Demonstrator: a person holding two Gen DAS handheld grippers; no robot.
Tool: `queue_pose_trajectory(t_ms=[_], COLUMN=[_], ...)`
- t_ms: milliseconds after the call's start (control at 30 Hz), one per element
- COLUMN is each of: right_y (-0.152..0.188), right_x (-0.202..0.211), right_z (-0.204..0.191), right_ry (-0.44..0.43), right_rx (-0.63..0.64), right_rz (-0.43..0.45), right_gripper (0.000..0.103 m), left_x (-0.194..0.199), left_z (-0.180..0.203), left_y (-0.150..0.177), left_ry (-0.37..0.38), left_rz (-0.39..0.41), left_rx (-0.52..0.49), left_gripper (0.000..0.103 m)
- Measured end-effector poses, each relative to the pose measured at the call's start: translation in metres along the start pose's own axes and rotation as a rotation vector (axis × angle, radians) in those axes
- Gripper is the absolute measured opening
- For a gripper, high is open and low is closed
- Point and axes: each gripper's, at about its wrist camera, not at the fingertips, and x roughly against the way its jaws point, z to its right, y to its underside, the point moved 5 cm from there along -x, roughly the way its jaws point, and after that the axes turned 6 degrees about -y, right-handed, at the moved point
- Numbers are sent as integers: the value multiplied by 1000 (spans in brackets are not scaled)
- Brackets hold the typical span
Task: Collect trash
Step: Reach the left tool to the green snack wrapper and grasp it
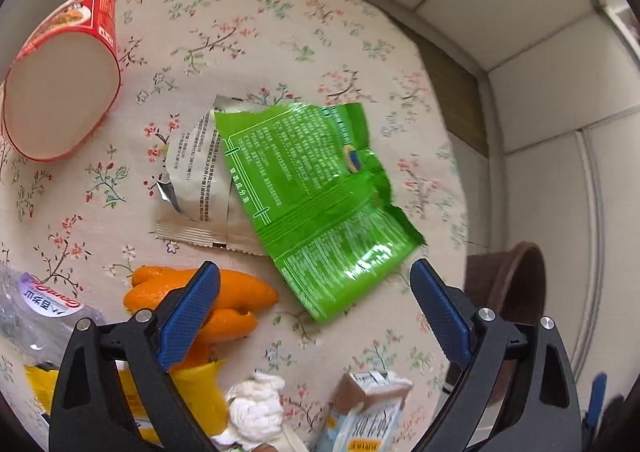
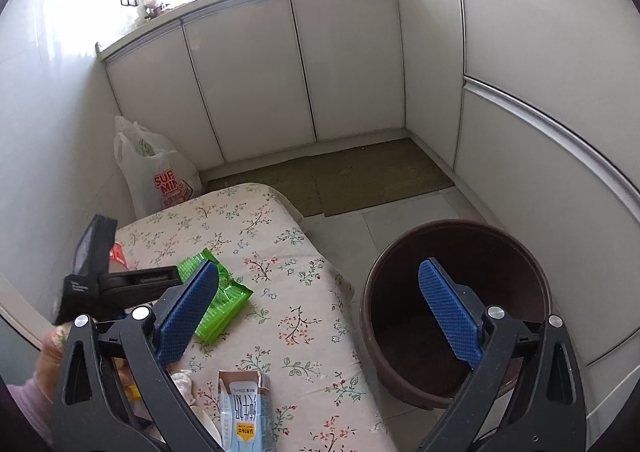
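On the floral tablecloth [image 1: 248, 32] lies a crumpled green wrapper [image 1: 312, 188], partly over a white and silver wrapper [image 1: 196, 172]. My left gripper [image 1: 314, 266] hangs open just above the green wrapper's near end, its blue pads apart with nothing pressed between them. Orange peel [image 1: 240, 292] lies under its left finger. A red noodle cup [image 1: 60, 92] lies on its side at the far left. My right gripper [image 2: 319, 265] is open and holds nothing, near the table's right edge beside the brown bin [image 2: 456, 304], whose inside looks empty.
A clear plastic bottle [image 1: 36, 312], a yellow wrapper [image 1: 200, 392], a white tissue [image 1: 256, 408] and a small milk carton [image 2: 244, 408] lie at the near edge. A white plastic bag [image 2: 156, 172] stands behind the table. White cabinets [image 2: 348, 64] line the room.
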Motion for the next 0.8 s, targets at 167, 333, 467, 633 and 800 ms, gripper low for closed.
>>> queue_pose_trajectory(t_ms=[167, 333, 467, 633, 800], right_y=[-2, -3, -2, -2, -5], right_x=[0, -5, -13, -13, 0], right_z=[5, 8, 15, 19, 22], right_ry=[-21, -2, -19, -27, -12], right_rx=[-26, -30, -77, -110, -113], right_rz=[-1, -5, -38, -39, 11], right_gripper=[96, 96, 96, 96, 96], left_x=[-28, -39, -46, -39, -31], left_z=[4, 17, 26, 28, 28], left_y=[-15, -19, -12, 2, 3], left_ry=[-50, -41, 45, 148, 169], left_rz=[-2, 25, -5, -1, 19], left_rx=[58, 68, 64, 45, 72], left_gripper=[81, 40, 11, 5, 33])
